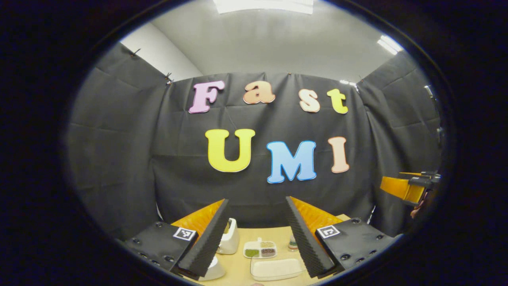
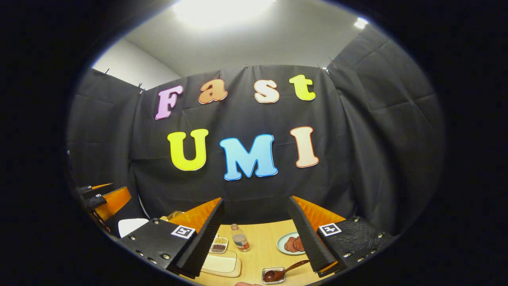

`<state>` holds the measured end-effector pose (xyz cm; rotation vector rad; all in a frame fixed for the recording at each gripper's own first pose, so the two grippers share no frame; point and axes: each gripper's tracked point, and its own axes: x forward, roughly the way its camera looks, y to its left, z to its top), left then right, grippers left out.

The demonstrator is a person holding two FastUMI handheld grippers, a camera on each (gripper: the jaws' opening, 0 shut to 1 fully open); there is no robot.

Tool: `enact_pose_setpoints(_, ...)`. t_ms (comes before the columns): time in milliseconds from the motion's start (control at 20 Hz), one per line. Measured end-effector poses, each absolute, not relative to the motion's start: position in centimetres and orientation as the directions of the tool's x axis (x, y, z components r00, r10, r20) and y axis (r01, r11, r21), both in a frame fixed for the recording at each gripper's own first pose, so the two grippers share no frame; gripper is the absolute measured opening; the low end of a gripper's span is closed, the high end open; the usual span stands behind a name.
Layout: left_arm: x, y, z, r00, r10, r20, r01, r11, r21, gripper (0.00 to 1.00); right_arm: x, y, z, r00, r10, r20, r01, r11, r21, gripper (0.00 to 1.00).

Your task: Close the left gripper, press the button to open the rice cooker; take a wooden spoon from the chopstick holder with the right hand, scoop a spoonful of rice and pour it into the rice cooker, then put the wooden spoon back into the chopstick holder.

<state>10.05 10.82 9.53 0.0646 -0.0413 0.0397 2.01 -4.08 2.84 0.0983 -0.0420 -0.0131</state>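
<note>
Left gripper view: my left gripper (image 1: pixel 257 234) hung spread wide and empty above the pale wooden table (image 1: pixel 240 264), with the white rice cooker (image 1: pixel 230 238) just past its left finger and the shallow white rectangular tray of rice (image 1: pixel 276 269) near the table's front edge. Right gripper view: my right gripper (image 2: pixel 258 234) was likewise spread and empty, and the dark brown wooden spoon (image 2: pixel 283 272) lay with its bowl in a small clear square dish (image 2: pixel 273 275) beside the right finger.

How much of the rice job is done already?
Nothing looks done yet. The left gripper is open, not closed for pressing, and holds nothing. The right gripper is open and empty too. The wooden spoon lies with its bowl in a small dish on the table. Pressing the button, scooping, pouring and putting the spoon back are all left.
</note>
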Motion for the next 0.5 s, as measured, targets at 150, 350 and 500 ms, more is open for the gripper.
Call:
enact_pose_setpoints(150,9.9,10.7,8.8,0.999,0.043,0.029,-0.045,0.997,0.058,0.92,1.9,-3.7,2.6,0.999,-0.008,0.044,0.004,0.996,0.091,0.98)
enact_pose_setpoints(350,10.0,12.0,8.4,0.998,0.067,0.016,-0.067,0.997,0.033,0.92,1.9,-3.2,2.2,0.999,0.002,0.04,-0.006,0.996,0.084,0.98)
enact_pose_setpoints(500,10.0,12.5,8.7,0.997,0.076,0.021,-0.077,0.997,0.029,0.95,1.9,-2.9,2.6,0.999,0.006,0.046,-0.01,0.997,0.078,0.98)
